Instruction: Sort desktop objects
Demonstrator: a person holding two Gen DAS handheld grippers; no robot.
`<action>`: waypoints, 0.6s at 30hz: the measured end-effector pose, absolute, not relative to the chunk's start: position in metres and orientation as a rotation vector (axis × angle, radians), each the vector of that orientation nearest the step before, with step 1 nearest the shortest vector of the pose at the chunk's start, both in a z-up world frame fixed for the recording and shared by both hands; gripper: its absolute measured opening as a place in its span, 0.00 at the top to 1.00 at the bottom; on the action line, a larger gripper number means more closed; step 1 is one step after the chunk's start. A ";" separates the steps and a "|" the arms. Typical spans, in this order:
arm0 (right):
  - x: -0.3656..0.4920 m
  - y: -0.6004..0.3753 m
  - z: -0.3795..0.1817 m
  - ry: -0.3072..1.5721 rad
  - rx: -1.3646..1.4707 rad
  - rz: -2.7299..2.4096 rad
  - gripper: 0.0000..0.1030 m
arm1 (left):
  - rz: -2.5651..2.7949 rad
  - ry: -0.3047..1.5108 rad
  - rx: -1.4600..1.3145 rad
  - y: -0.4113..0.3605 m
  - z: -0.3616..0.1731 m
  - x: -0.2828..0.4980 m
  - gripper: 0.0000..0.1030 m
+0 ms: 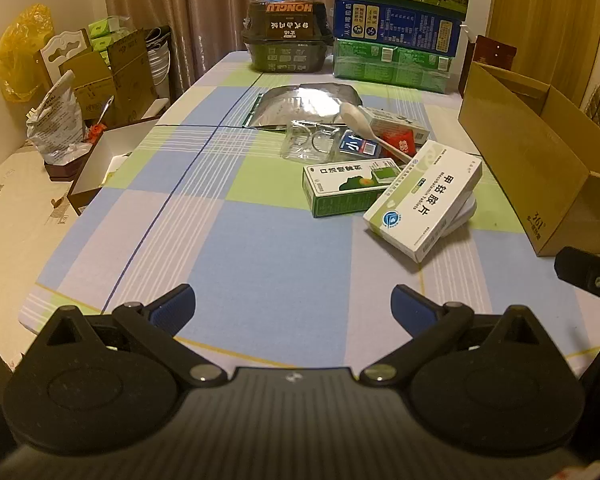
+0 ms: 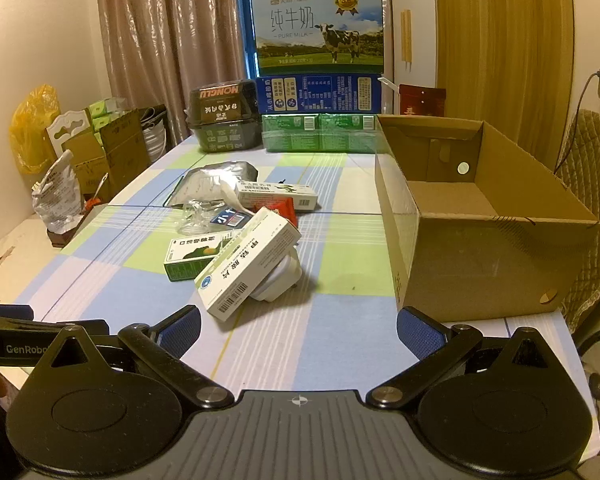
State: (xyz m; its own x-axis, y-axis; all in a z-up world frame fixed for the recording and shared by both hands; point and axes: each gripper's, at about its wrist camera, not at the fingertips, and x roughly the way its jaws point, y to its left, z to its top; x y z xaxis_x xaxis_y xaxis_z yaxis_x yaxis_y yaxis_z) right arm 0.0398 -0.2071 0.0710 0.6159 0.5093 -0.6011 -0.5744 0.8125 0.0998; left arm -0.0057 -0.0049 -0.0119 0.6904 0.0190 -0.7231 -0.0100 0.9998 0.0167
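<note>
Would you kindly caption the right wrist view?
Open right tongs face a medicine-box pile beside an empty cardboard box.

A white rectangular tablet box with green trim (image 2: 247, 263) is lying tilted, propped on a white rounded plastic piece (image 2: 278, 282). Touching its left side, a green-and-white carton (image 2: 194, 256) is lying flat. Behind them, a clear crumpled plastic blister (image 1: 310, 142), a white plastic spoon (image 1: 370, 128), a small red packet (image 1: 398, 140) and a crinkled silver foil pouch (image 1: 300, 106) are clustering on the checked surface (image 1: 260, 264).
</note>
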 end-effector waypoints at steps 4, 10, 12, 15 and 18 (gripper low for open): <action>0.039 -0.205 0.072 0.656 -0.108 0.626 0.02 | 0.015 0.808 0.011 -0.004 -0.012 -0.006 0.01; 0.039 -0.205 0.072 0.656 -0.113 0.627 0.02 | 0.017 0.810 0.011 -0.003 -0.011 -0.006 0.01; 0.039 -0.205 0.072 0.654 -0.112 0.628 0.02 | 0.017 0.810 0.011 -0.003 -0.011 -0.006 0.01; 0.039 -0.205 0.072 0.654 -0.115 0.629 0.02 | 0.018 0.811 0.011 -0.003 -0.010 -0.005 0.01; 0.038 -0.206 0.071 0.653 -0.119 0.629 0.02 | 0.016 0.810 0.010 -0.002 -0.011 -0.006 0.01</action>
State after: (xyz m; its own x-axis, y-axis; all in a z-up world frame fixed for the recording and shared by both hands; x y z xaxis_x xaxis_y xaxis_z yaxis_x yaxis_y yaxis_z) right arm 0.0383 -0.2056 0.0713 0.6171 0.5087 -0.6003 -0.5811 0.8091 0.0882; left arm -0.0058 -0.0022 -0.0107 0.6891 0.0181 -0.7245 -0.0107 0.9998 0.0149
